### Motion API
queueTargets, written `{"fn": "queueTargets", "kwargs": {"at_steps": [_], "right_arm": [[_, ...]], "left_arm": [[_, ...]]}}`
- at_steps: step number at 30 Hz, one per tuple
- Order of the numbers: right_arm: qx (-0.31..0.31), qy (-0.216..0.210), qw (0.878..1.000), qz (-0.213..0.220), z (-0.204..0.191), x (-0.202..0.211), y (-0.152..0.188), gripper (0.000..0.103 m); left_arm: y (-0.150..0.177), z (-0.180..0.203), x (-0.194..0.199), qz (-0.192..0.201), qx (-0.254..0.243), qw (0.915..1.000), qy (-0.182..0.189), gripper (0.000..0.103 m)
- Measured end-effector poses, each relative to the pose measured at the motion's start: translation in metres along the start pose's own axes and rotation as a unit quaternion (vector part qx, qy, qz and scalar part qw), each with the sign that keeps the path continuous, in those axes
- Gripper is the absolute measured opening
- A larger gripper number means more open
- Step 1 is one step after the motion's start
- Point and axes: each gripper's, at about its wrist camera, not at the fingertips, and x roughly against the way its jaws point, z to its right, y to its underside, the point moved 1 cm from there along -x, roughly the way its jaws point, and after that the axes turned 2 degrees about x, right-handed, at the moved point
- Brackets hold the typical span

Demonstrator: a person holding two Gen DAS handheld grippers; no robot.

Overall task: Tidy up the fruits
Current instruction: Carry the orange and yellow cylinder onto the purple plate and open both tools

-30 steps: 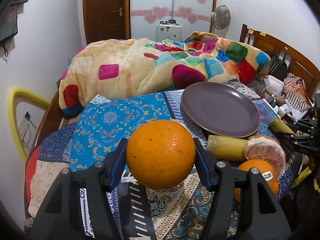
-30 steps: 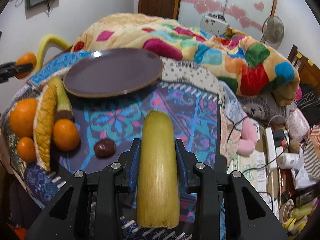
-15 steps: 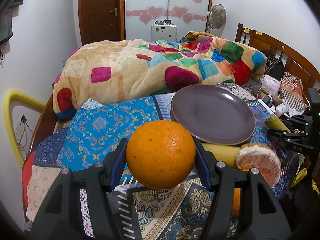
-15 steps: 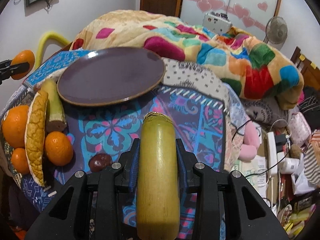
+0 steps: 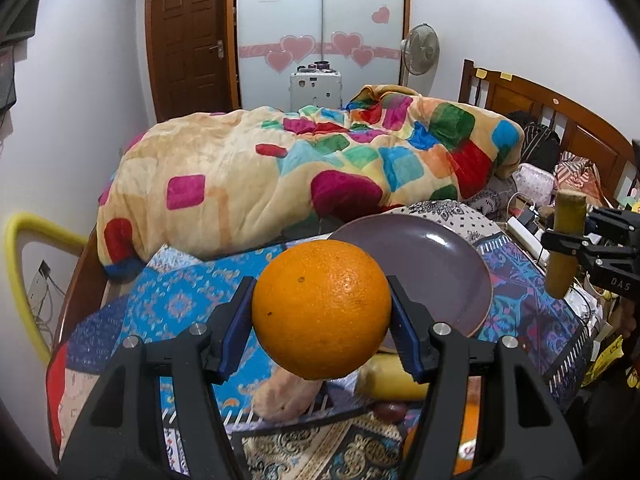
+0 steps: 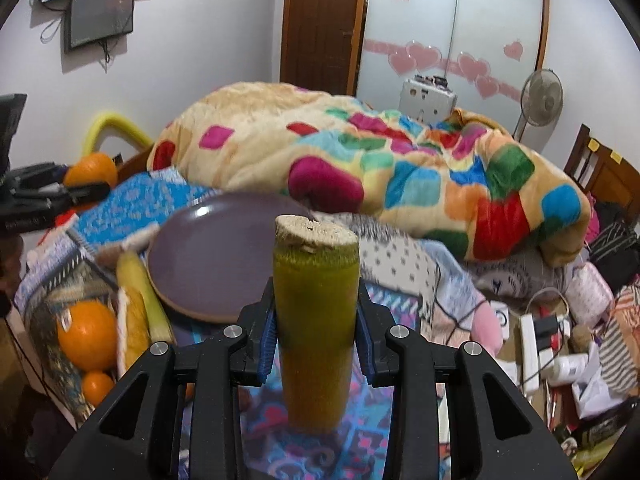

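My left gripper [image 5: 320, 320] is shut on a large orange [image 5: 321, 309], held above the patterned cloth just in front of the purple plate [image 5: 436, 260]. My right gripper [image 6: 316, 336] is shut on a yellow-green sugarcane piece [image 6: 316, 320], held upright near the plate [image 6: 212, 256]. The cane and right gripper also show at the right in the left wrist view [image 5: 566, 248]. The orange in the left gripper shows at the far left in the right wrist view [image 6: 91, 169]. An orange [image 6: 86, 334], a small orange [image 6: 97, 387], a peeled segment [image 6: 136, 320] and another cane piece [image 6: 144, 292] lie left of the plate.
A colourful blanket [image 5: 320, 176] is heaped on the bed behind the plate. A wooden headboard [image 5: 560, 120] and clutter with a power strip [image 6: 532, 344] are at the right. A yellow tube [image 5: 24, 264] stands by the left wall. A small brown fruit [image 5: 390, 410] lies below the orange.
Both grippers have risen and tilted up. The cane now stands upright instead of lying forward. The orange has moved closer to the plate, now overlapping its near edge.
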Motion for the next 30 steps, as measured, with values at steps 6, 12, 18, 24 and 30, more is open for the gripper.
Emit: {"fn": "queueTargets", "kwargs": {"at_steps": [6, 12, 18, 24, 30], "right_arm": [[0.004, -0.018, 1.000, 0.009, -0.011, -0.015, -0.018, 0.031], [0.013, -0.045, 0.999, -0.003, -0.023, -0.038, -0.031, 0.031], [0.012, -0.062, 0.997, -0.032, -0.028, -0.070, -0.036, 0.030], [0.002, -0.070, 0.996, -0.052, -0.028, -0.098, -0.042, 0.031], [0.001, -0.070, 0.995, -0.066, -0.030, -0.118, -0.051, 0.031]], "left_arm": [[-0.012, 0.008, -0.016, -0.007, -0.002, 0.9999, 0.012, 0.062], [-0.018, 0.011, -0.042, -0.031, -0.004, 0.9994, 0.013, 0.062], [-0.017, 0.014, -0.069, -0.059, -0.011, 0.9981, 0.013, 0.062], [-0.014, 0.017, -0.092, -0.085, -0.025, 0.9960, 0.011, 0.062], [-0.017, 0.017, -0.110, -0.105, -0.022, 0.9941, 0.015, 0.062]]}}
